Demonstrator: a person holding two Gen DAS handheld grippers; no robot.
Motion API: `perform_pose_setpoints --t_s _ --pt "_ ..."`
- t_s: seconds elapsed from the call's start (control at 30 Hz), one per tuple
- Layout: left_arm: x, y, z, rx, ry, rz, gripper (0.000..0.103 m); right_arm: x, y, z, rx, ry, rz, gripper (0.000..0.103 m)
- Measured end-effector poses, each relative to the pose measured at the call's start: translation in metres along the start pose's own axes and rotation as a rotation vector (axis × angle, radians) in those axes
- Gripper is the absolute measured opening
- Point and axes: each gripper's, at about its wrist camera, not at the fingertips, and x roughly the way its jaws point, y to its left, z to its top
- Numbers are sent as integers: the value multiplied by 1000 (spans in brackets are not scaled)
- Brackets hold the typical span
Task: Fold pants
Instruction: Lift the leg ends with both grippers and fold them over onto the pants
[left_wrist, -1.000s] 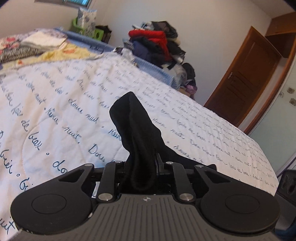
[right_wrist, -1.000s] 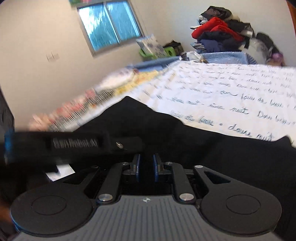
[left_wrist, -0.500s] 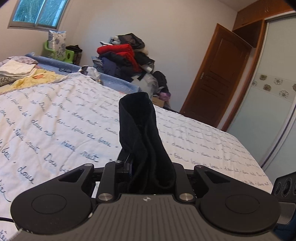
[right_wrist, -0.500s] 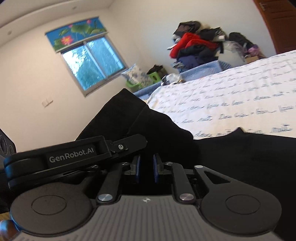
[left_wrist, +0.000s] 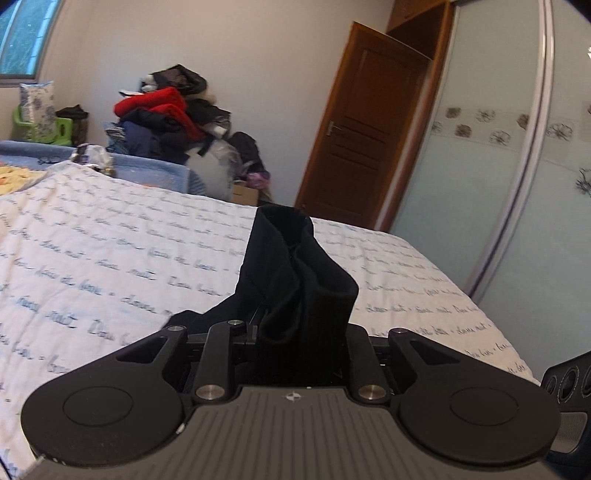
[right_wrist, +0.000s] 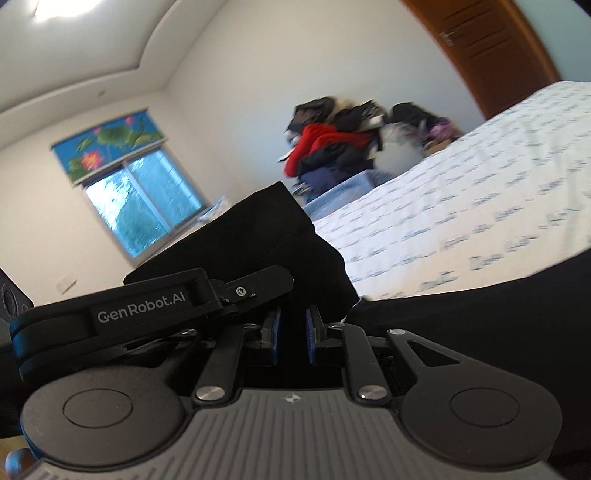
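Left gripper (left_wrist: 301, 328): jaws hidden under bunched black cloth; clamped on the pants (left_wrist: 295, 273), a thick fold standing up out of the grip.
Left gripper, other view: seen from the right wrist as a black arm (right_wrist: 155, 306) marked "GenRobot.AI", lying across the lower left, just beside the right fingers.
Right gripper (right_wrist: 292, 332): blue pads (right_wrist: 274, 332) drawn close, only a narrow dark gap between – black fabric fills that gap, pinched there.
Pants, left view: dark cloth rises in a tube-like fold, top edge level with the far side of the bed; a lower flap spreads left onto the quilt.
Pants, right view: one mass (right_wrist: 258, 243) humps up behind the left gripper; a long black band runs right along the near edge of the quilt.
Bed (left_wrist: 110, 251): white quilt with lines of blue script, reaching away from both grippers.
Clothes pile (left_wrist: 166, 114): red, navy and black garments heaped beyond the far side of the bed, against the wall.
Door (left_wrist: 365, 129): brown wood, right of the pile.
Wardrobe (left_wrist: 517, 166): frosted sliding panels with a flower band – far right in the left view.
Window (right_wrist: 144, 206): left of the pile in the right view, floral blind above it; this view is blurred.
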Motion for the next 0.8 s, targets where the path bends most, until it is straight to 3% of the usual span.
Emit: perform_pose_setpoints --t_s 0.5,0.8 --pt "55 -64 -36 84 96 -138 24 -46 -80 2 141 -104 -149 15" --pt "75 -78 -57 98 157 -167 24 -61 -109 -8 192 -110 -223 15"
